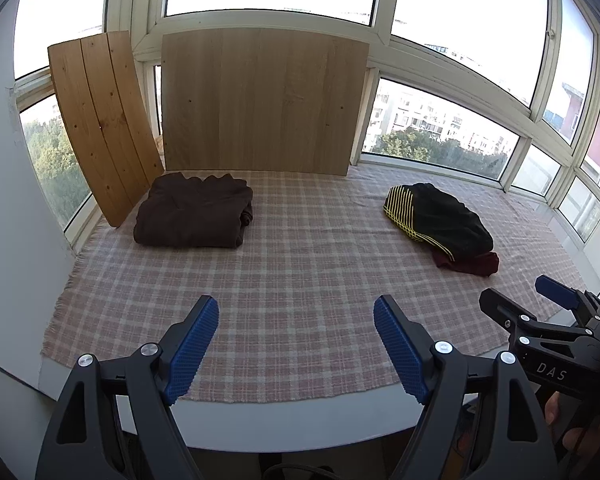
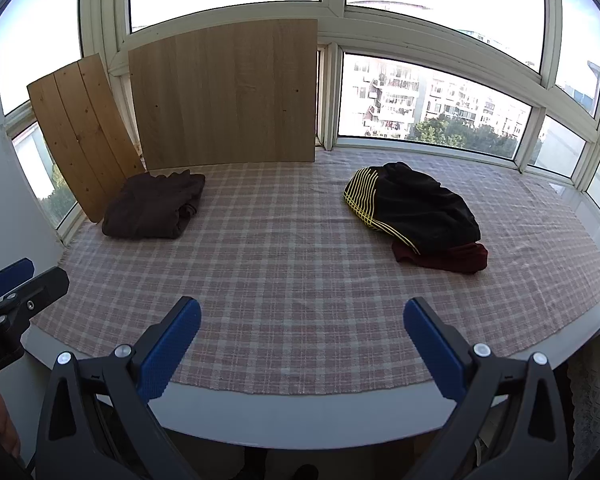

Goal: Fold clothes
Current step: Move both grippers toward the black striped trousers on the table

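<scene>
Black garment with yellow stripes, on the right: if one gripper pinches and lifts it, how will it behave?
The black garment lies in a rumpled heap, so it is probably floppy and will drape and unfurl rather than keep its shape. It looks like thin, smooth cloth, so likely light and perhaps a bit slippery. It lies on the maroon garment, which may drag along with it.

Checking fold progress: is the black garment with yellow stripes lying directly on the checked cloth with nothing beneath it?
No, the black garment lies on a dark red garment.
</scene>
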Demonstrator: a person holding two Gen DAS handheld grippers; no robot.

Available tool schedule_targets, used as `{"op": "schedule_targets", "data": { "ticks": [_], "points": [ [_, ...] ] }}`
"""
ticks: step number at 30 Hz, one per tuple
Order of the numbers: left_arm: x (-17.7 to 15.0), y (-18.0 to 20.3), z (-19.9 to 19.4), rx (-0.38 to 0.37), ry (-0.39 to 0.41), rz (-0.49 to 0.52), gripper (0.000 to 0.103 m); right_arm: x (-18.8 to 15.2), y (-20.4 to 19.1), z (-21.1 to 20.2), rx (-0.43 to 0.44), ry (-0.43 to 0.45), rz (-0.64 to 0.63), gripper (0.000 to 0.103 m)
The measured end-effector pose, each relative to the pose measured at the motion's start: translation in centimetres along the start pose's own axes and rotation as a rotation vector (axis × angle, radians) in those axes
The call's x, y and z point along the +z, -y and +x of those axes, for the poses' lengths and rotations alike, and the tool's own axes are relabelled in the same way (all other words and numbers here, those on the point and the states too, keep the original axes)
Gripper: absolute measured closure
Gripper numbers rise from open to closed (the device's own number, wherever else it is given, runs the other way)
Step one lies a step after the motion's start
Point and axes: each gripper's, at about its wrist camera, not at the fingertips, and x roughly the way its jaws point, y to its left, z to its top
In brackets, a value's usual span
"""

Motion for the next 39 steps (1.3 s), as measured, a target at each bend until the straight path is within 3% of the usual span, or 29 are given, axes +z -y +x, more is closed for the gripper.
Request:
{"op": "schedule_targets", "data": {
  "ticks": [39],
  "points": [
    [0.1, 0.1, 0.8, 0.000, 0.001, 0.023, 0.024, 0.2, 0.2, 0.6, 0.010, -0.007, 0.011, 0.000]
  ]
}}
